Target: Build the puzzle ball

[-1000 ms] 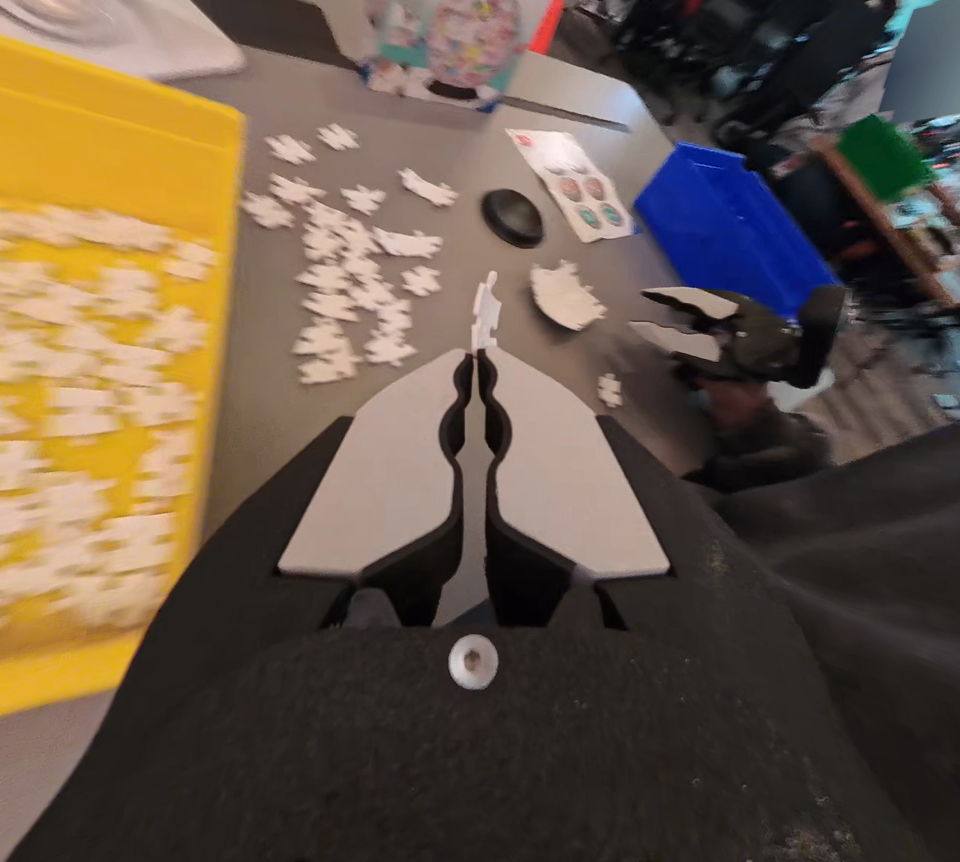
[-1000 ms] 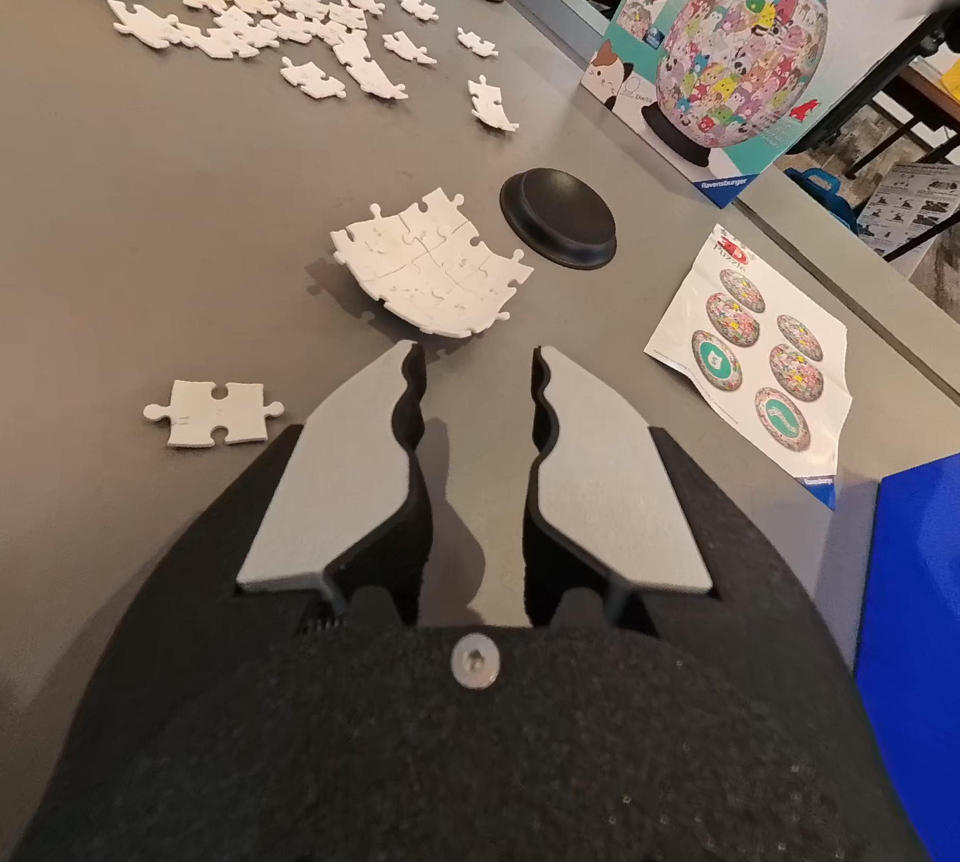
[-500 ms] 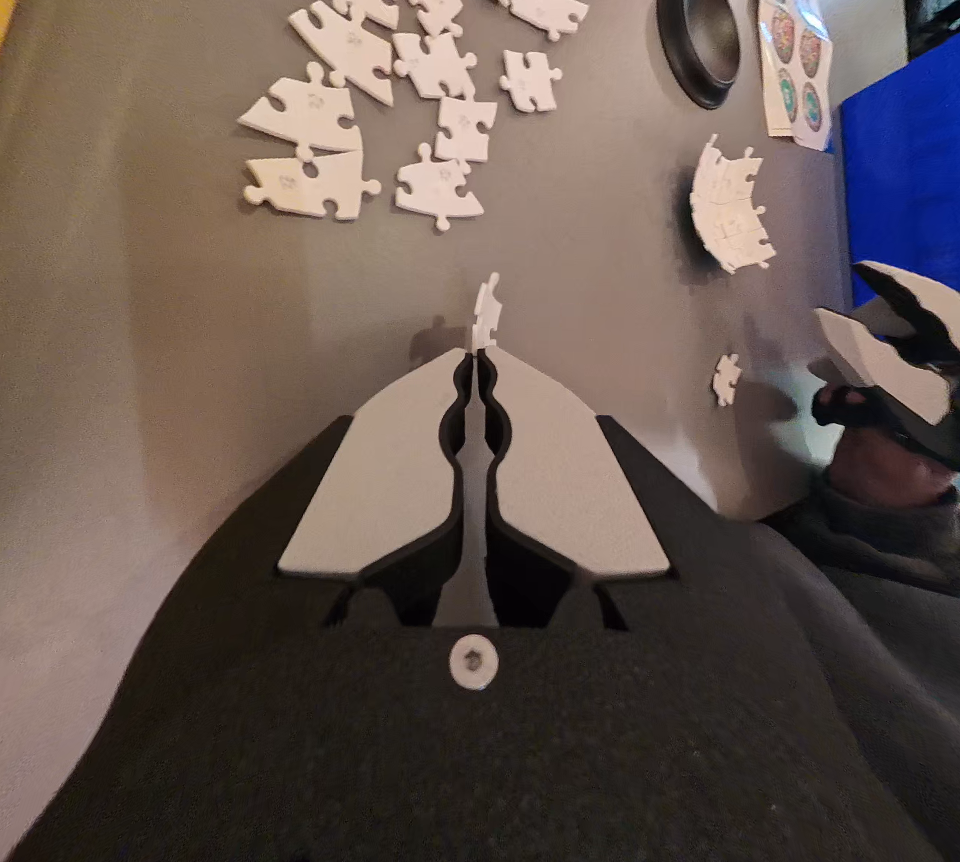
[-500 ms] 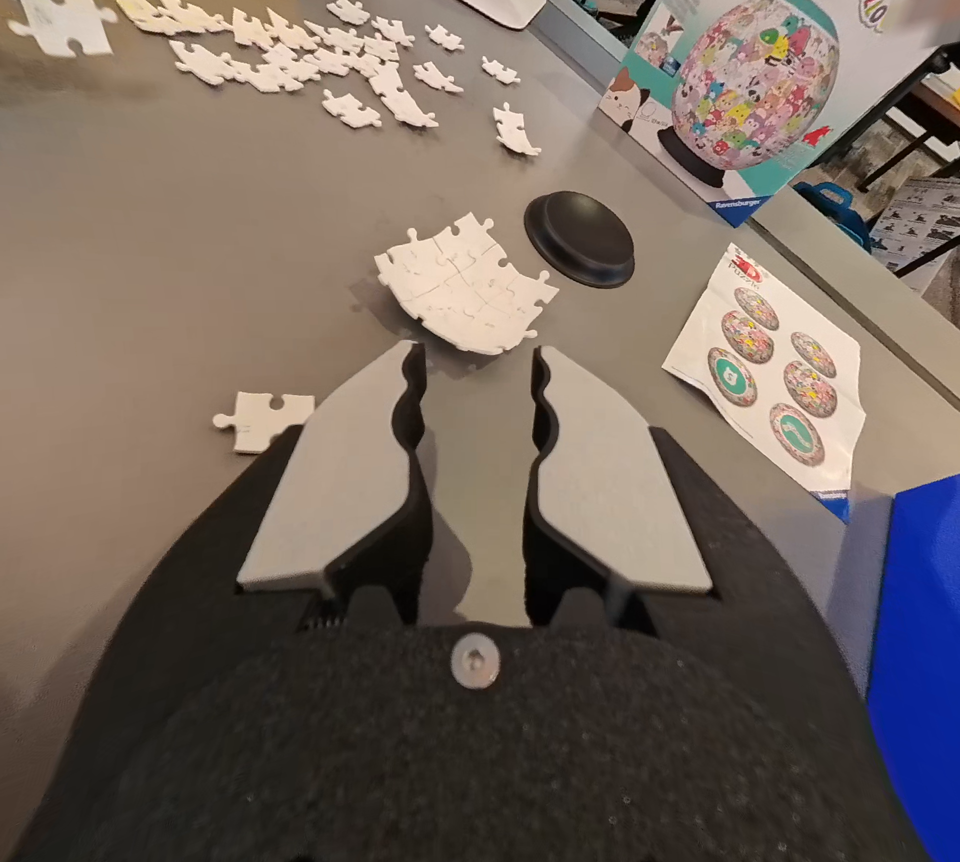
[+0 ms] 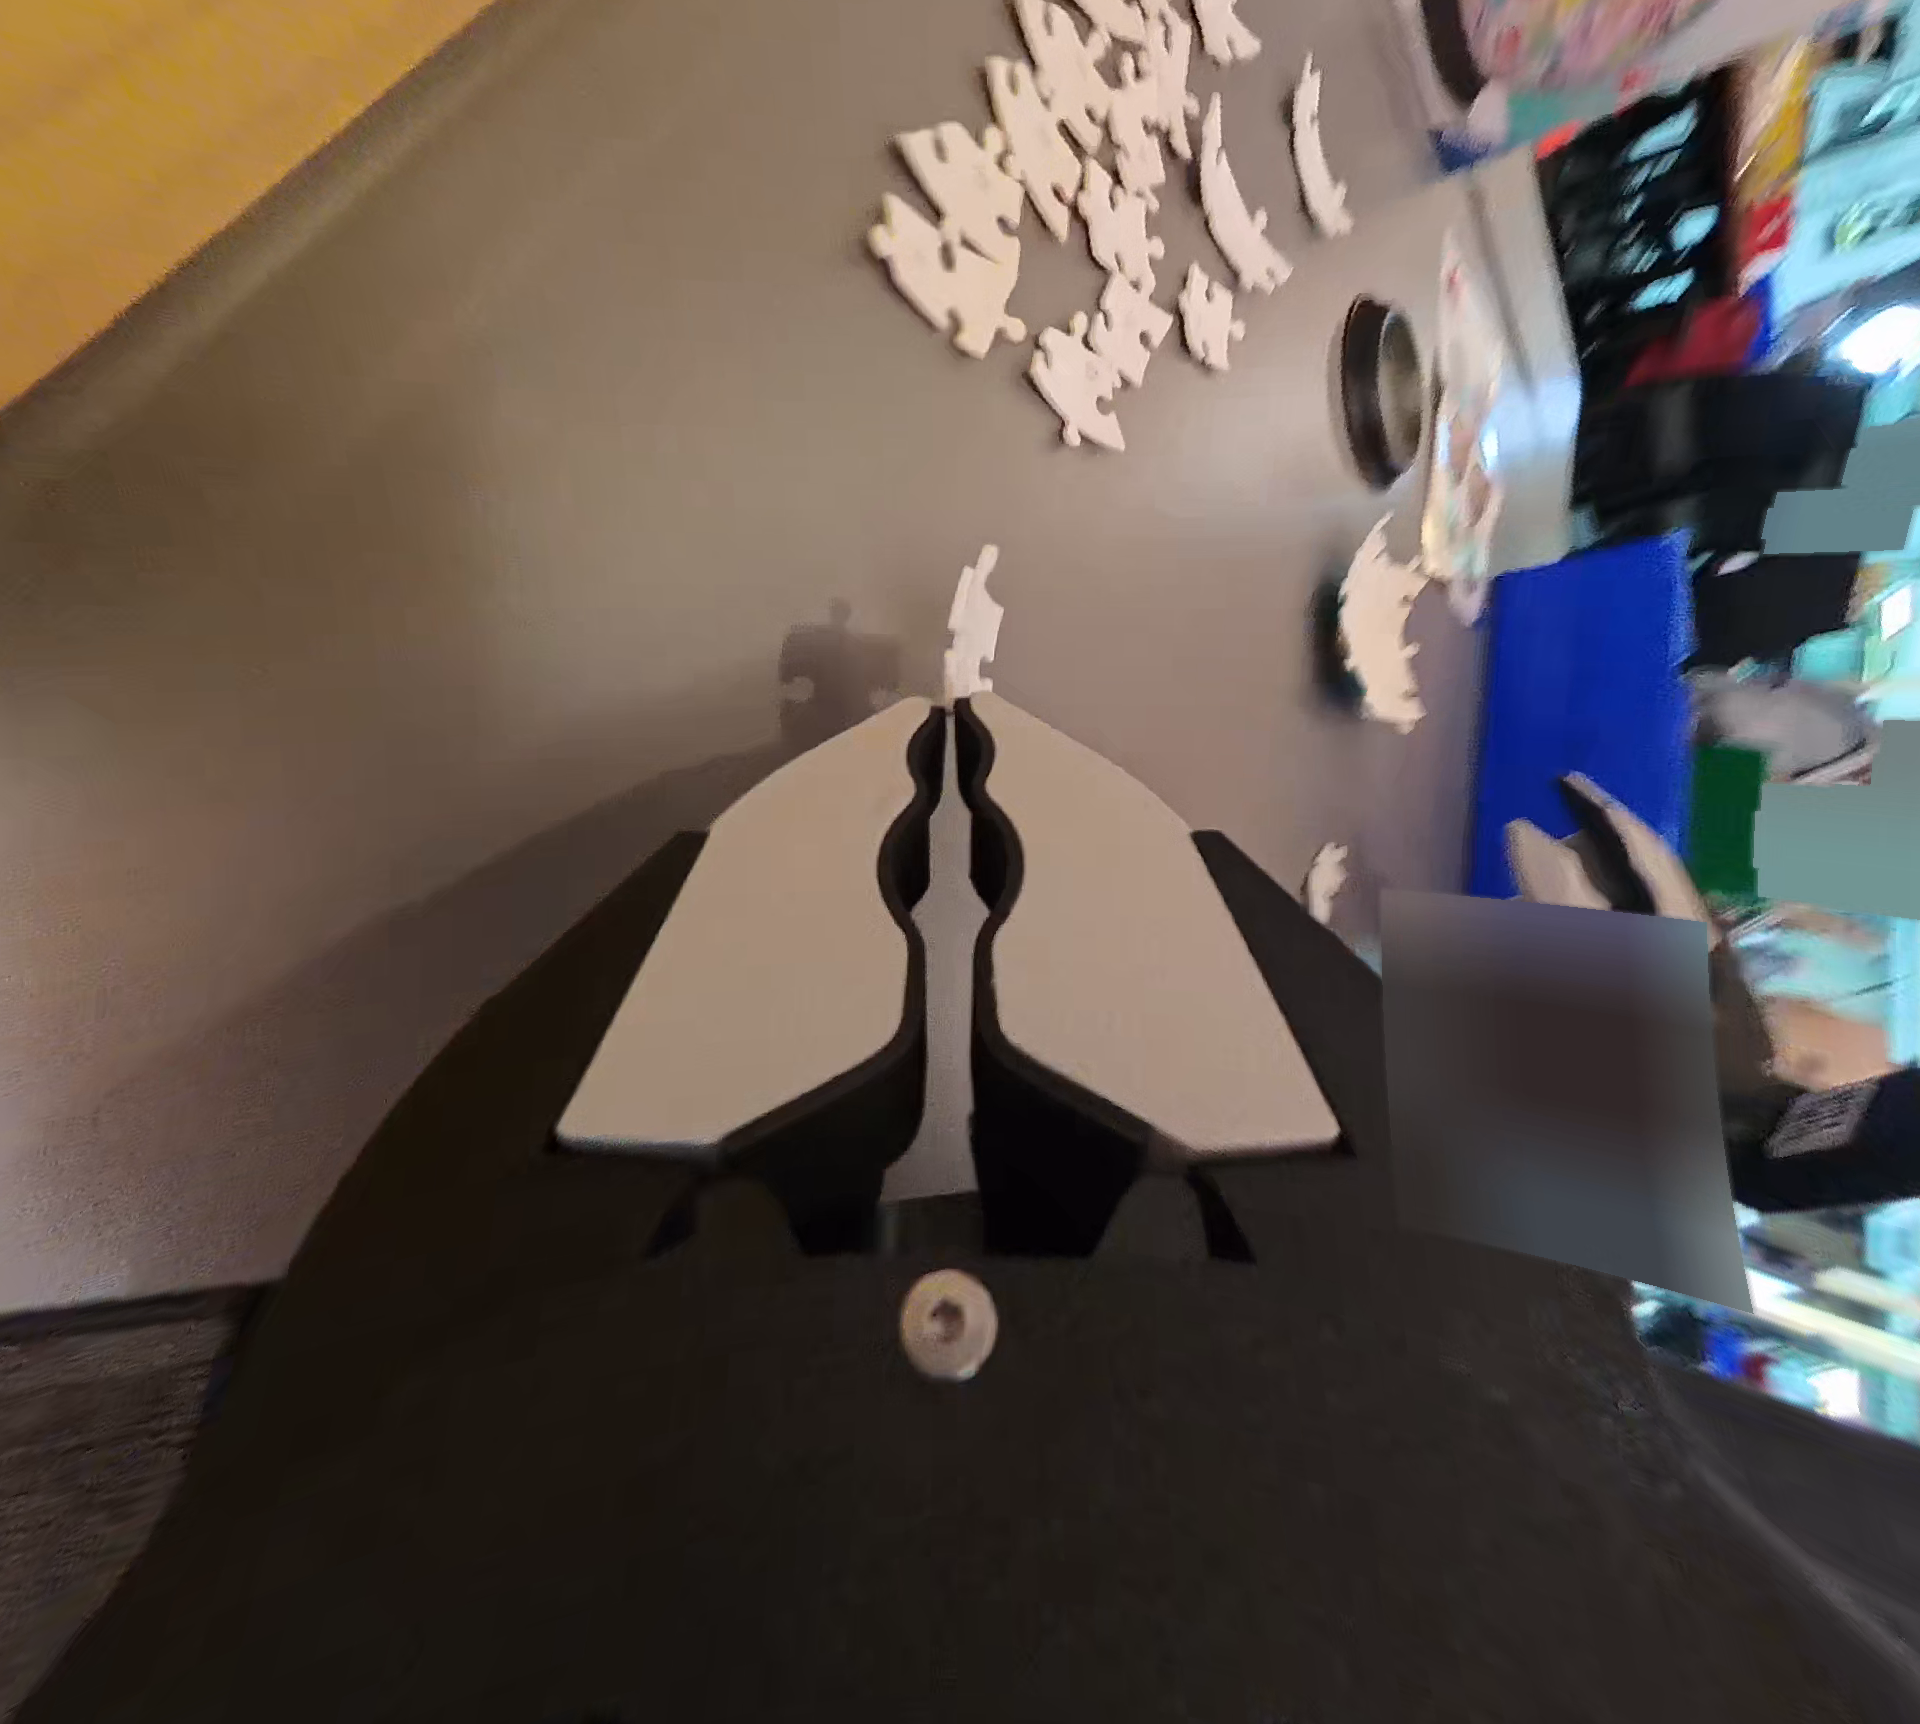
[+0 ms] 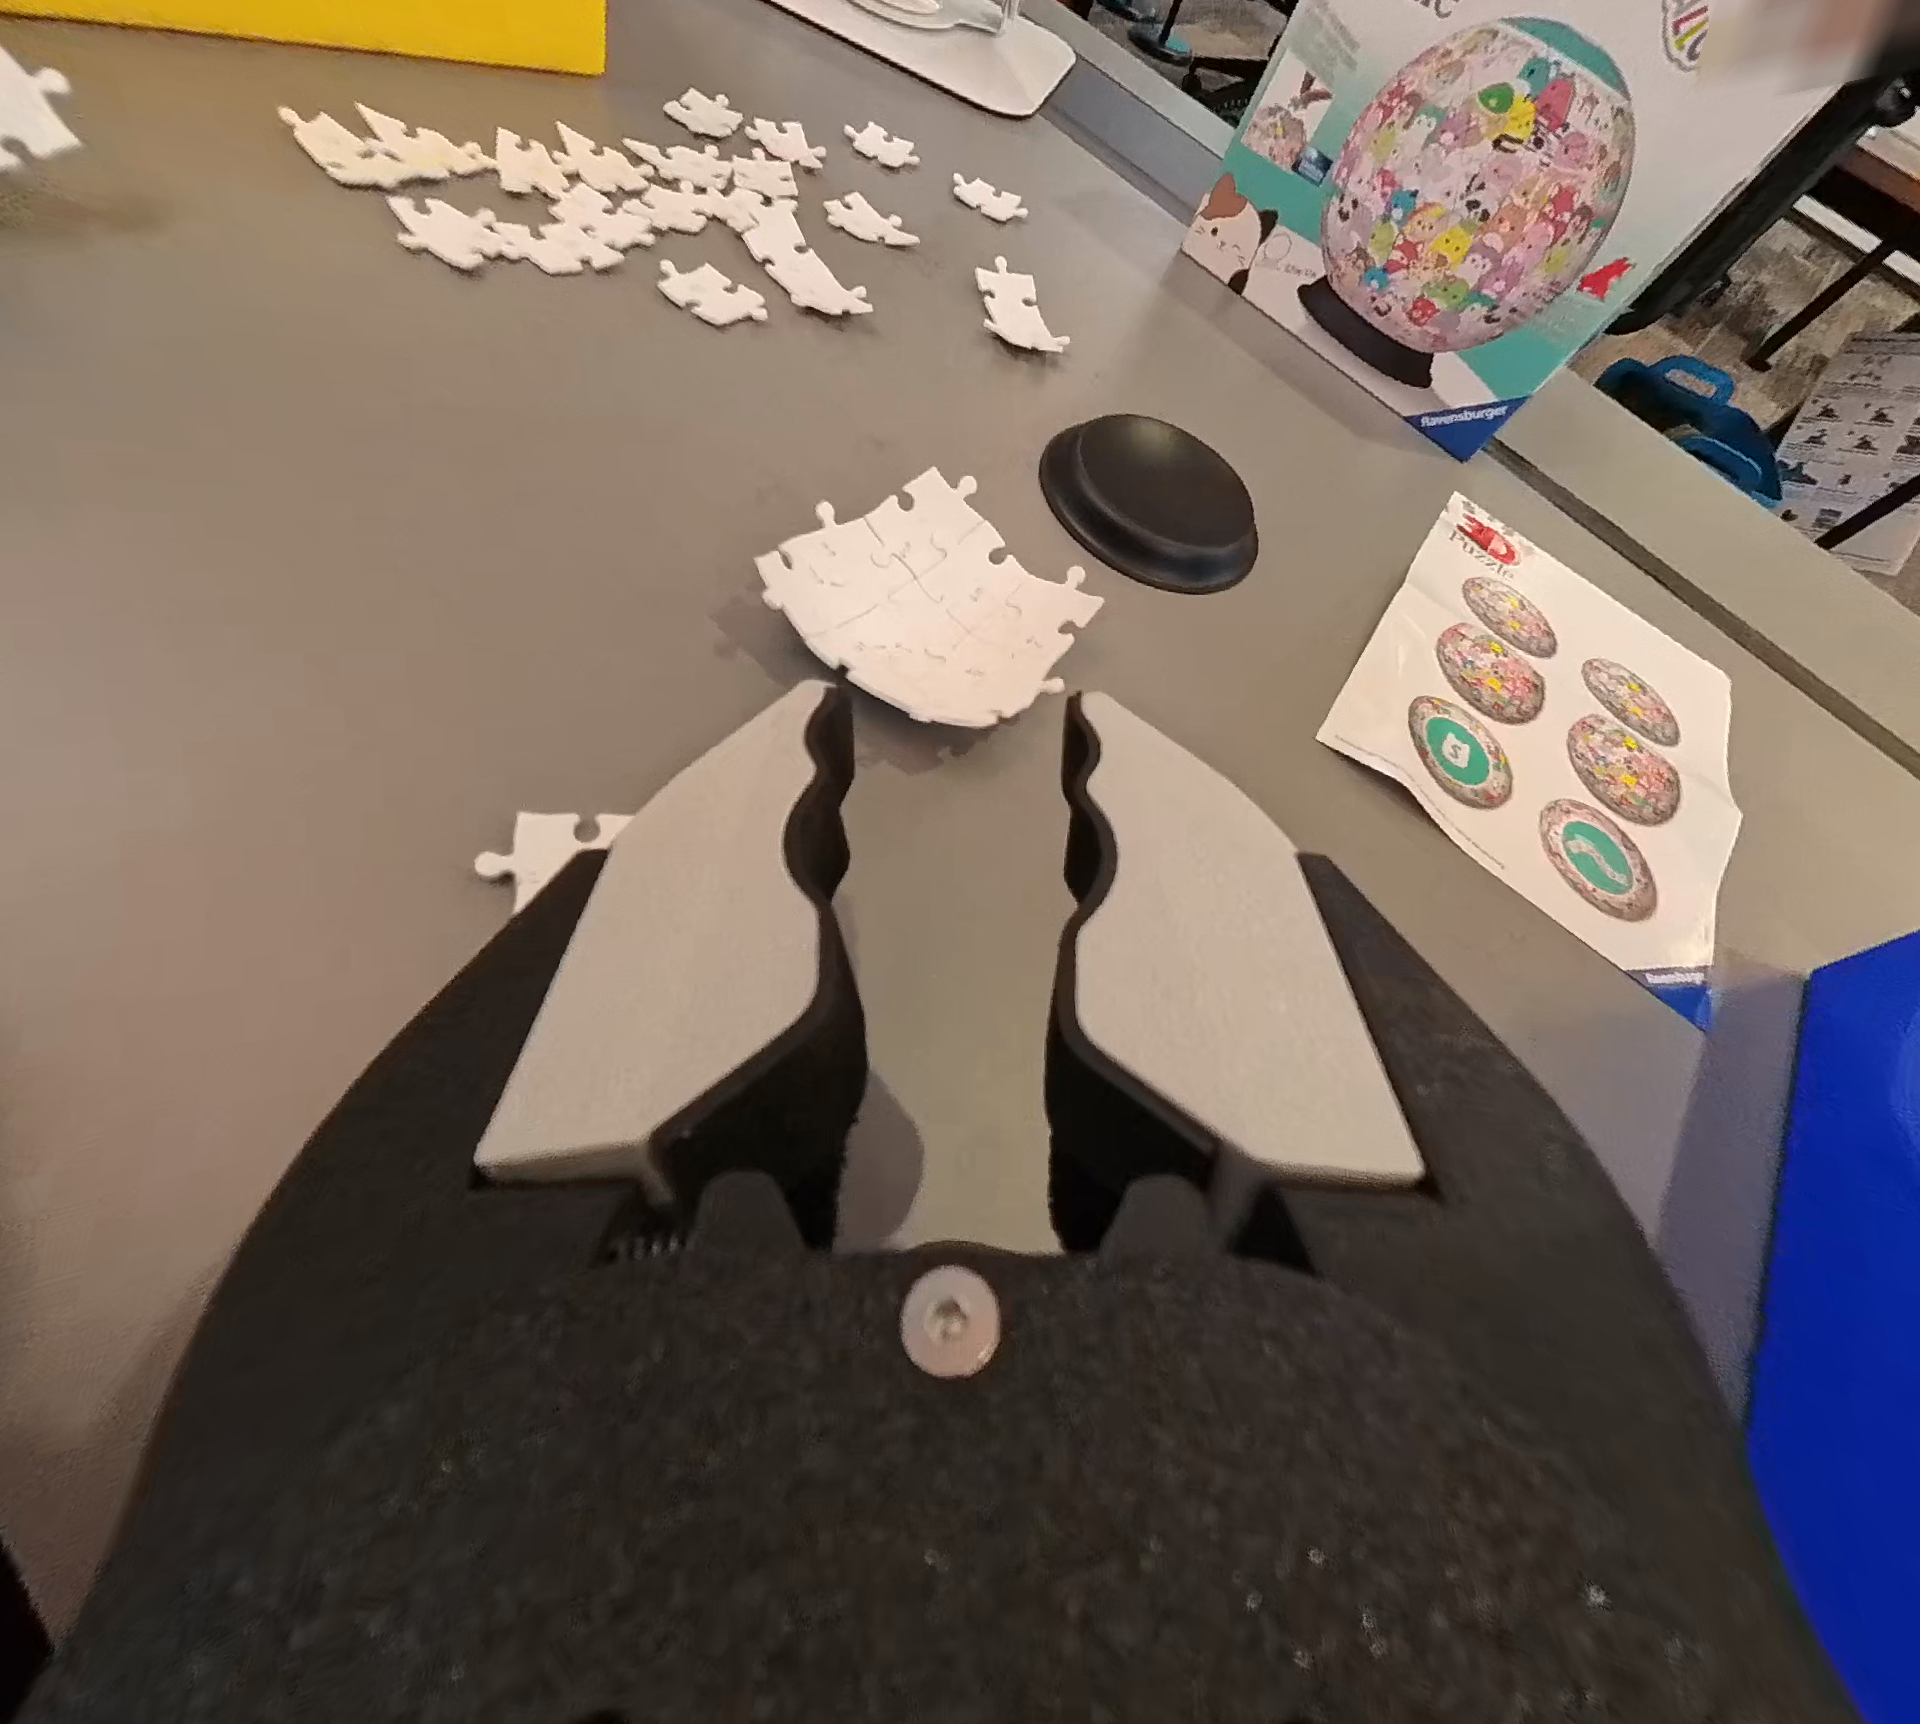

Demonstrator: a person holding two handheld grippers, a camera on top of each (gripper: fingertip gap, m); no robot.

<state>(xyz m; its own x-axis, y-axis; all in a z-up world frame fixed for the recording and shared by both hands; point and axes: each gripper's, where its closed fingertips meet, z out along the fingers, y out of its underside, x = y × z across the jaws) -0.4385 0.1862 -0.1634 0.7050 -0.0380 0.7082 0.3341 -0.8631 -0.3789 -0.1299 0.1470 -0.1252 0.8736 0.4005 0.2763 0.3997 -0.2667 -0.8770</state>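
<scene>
The left gripper [image 5: 953, 710] is closed on a single white puzzle piece [image 5: 974, 623], pinched edge-on at the very tips of its grey fingers [image 5: 810, 926] so that the piece stands out ahead of them, lifted off the grey worktop [image 5: 468, 531], where its shadow falls just to the left. The left wrist view is tilted and somewhat blurred. In it a yellow bin [image 5: 208, 12] fills the upper left corner, and a cluster of loose white pieces [image 5: 1081, 157] lies spread on the worktop beyond the held piece. The right gripper [image 6: 951, 708] hangs with its jaws apart and nothing between them, its tips just short of the curved assembled section [image 6: 925, 614], a shallow dish of joined white pieces resting on the worktop. Just beyond that section, to its right, sits the round black stand [image 6: 1148, 505]. A separate joined pair of pieces [image 6: 540, 843] lies beside the right gripper's left finger, partly hidden by it. Farther back the scattered loose pieces lie in a band in front of the yellow bin, and a clear holder on a white base [image 6: 883, 12] stands behind them. The puzzle box [image 6: 1507, 147], with a picture of a colourful ball, stands upright at the worktop's far right edge, a printed leaflet [image 6: 1527, 781] lies flat near it, and a blue bin [image 6: 1849, 1362] shows at the right border.
</scene>
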